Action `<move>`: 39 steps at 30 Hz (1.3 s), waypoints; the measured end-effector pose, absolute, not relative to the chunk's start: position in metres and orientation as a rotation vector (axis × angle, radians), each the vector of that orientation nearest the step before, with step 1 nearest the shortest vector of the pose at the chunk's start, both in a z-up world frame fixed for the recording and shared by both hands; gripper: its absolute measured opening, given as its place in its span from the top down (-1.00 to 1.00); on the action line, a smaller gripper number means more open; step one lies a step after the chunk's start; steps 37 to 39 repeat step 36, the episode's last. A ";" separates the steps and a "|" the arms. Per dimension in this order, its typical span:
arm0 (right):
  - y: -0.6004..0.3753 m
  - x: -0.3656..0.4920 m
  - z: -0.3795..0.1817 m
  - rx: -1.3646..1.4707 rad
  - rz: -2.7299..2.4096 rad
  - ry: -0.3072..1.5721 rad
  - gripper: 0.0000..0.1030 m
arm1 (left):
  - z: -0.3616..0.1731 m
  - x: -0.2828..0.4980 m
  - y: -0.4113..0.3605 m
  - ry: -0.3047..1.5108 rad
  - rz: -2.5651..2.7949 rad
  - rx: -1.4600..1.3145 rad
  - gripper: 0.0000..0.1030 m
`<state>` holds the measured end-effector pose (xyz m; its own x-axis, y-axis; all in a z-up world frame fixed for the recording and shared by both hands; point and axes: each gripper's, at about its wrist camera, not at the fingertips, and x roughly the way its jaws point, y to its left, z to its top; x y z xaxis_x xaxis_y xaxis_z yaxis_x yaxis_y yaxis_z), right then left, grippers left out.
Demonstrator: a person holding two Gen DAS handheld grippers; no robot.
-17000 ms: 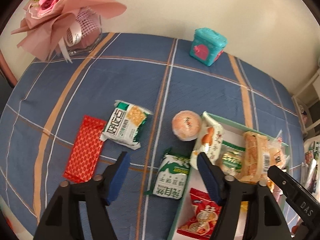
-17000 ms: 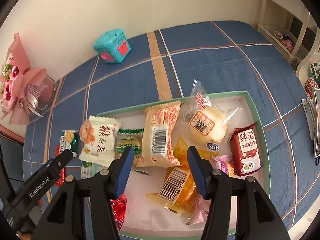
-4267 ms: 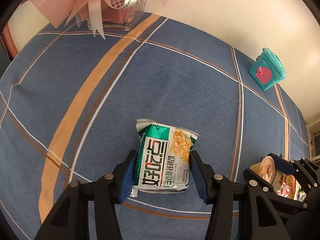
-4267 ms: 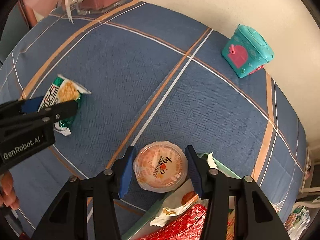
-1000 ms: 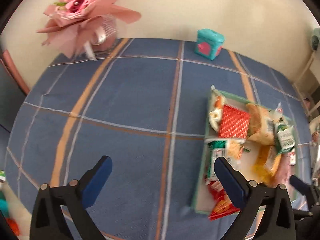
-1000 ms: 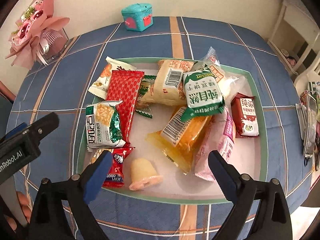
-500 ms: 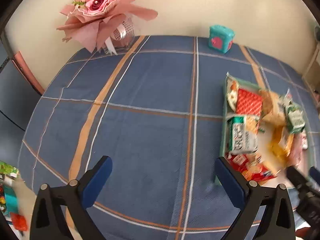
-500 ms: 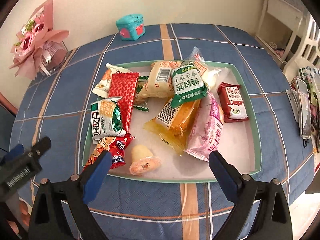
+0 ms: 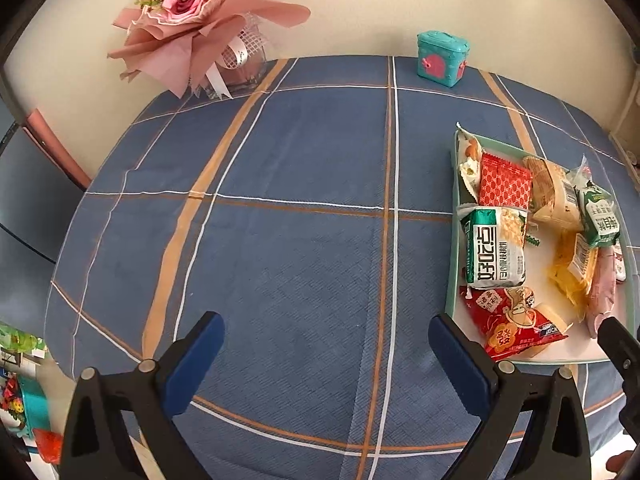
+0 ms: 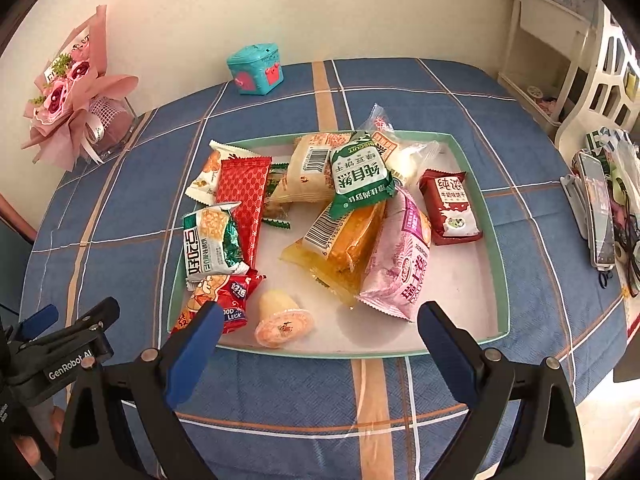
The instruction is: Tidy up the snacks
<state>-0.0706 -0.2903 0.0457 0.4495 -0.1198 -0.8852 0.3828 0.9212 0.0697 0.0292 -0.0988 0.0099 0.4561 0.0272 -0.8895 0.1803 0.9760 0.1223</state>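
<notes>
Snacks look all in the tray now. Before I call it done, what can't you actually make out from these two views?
- Tray far side: cut off at the left wrist view's right edge.
- Green-edged packet: mostly buried under the red packet and bread pack, right wrist view.
- Table near edge: hidden behind both grippers' own fingers.

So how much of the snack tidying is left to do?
It looks nearly finished. The wrapped snacks, including the small orange jelly cup, all lie inside the shallow green-rimmed tray. The left tool and right tool are both open and hold nothing. No loose snack shows on the blue plaid tablecloth.
</notes>
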 end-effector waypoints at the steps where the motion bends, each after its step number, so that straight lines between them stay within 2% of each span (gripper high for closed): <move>1: -0.291 -0.070 0.045 0.278 -0.316 1.065 -0.89 | 0.010 0.029 -0.099 1.096 -0.098 0.209 -1.00; 39: -0.293 -0.066 0.041 0.263 -0.310 1.080 -0.89 | 0.010 0.031 -0.096 1.099 -0.088 0.174 -1.00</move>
